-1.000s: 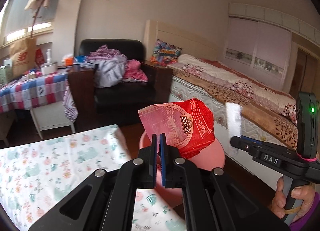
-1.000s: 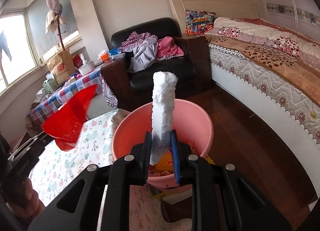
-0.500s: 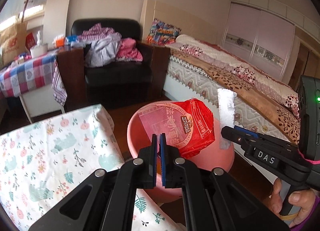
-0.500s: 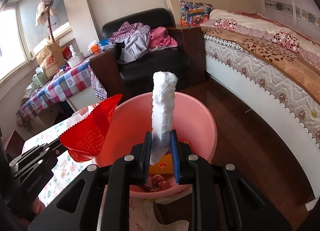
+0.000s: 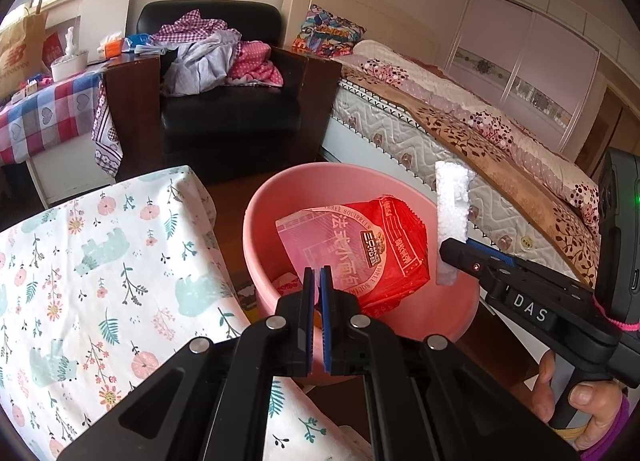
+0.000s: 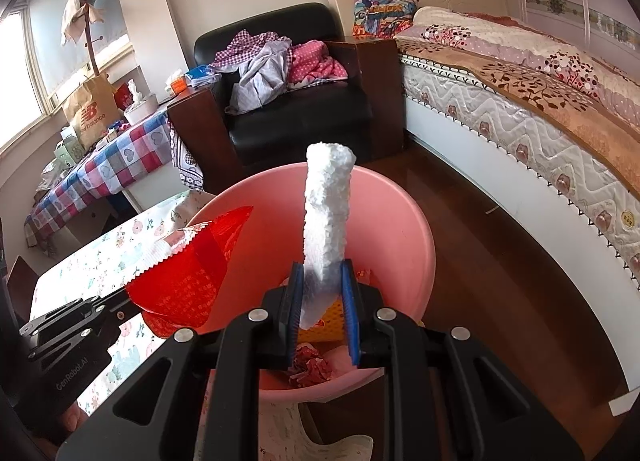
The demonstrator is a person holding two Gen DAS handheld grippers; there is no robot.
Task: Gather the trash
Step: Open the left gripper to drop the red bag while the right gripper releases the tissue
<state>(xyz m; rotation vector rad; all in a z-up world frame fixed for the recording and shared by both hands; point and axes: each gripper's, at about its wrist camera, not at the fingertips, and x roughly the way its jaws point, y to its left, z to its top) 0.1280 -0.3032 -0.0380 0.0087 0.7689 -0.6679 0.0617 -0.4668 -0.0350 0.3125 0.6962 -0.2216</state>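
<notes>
My left gripper [image 5: 316, 281] is shut on a red snack wrapper [image 5: 360, 245] and holds it over the pink bucket [image 5: 264, 221]. My right gripper [image 6: 320, 285] is shut on a white foam stick [image 6: 326, 221], upright over the same bucket [image 6: 400, 229]. The wrapper [image 6: 188, 273] and left gripper show at left in the right wrist view; the foam stick [image 5: 452, 213] and right gripper show at right in the left wrist view. Other trash lies in the bucket's bottom [image 6: 312, 365].
A table with a floral cloth [image 5: 100, 281] stands left of the bucket. A black armchair [image 5: 224, 101] piled with clothes is behind, a bed [image 5: 480, 141] at right, and a checked-cloth table [image 5: 40, 113] at far left. The floor is dark wood [image 6: 500, 261].
Both grippers have moved forward and down, closer over the bucket, still holding the wrapper and the foam stick. The bucket's inside is now in fuller view.
</notes>
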